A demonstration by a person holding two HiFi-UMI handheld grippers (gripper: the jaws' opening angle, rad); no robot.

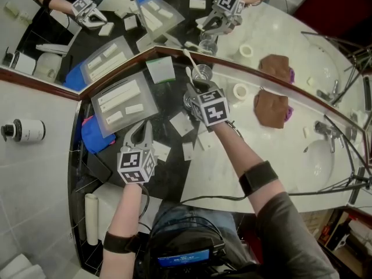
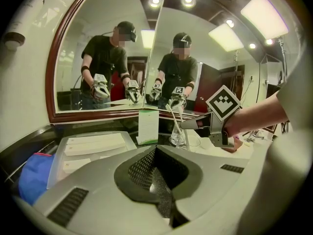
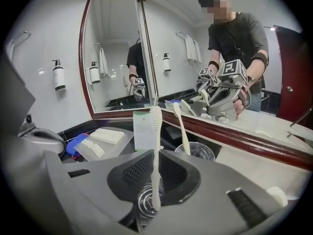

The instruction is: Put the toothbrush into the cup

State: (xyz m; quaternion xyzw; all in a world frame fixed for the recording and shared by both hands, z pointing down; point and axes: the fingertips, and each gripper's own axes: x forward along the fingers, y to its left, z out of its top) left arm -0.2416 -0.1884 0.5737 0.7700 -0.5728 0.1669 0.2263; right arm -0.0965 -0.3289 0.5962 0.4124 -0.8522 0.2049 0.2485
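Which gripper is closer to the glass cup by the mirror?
Right. The right gripper, holding a toothbrush, is just in front of the cup; the left gripper sits farther back, off to the left.

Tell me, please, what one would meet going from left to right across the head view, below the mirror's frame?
Pump bottle on the wall → clear tray of white packets → green-edged card → glass cup → white ring → brown cloth → faucet.

The toothbrush (image 3: pixel 155 155) stands in the cup (image 3: pixel 145 200) before the mirror (image 3: pixel 117 58), the card (image 3: pixel 142 131) just left, the tray (image 3: pixel 116 148) farther left.
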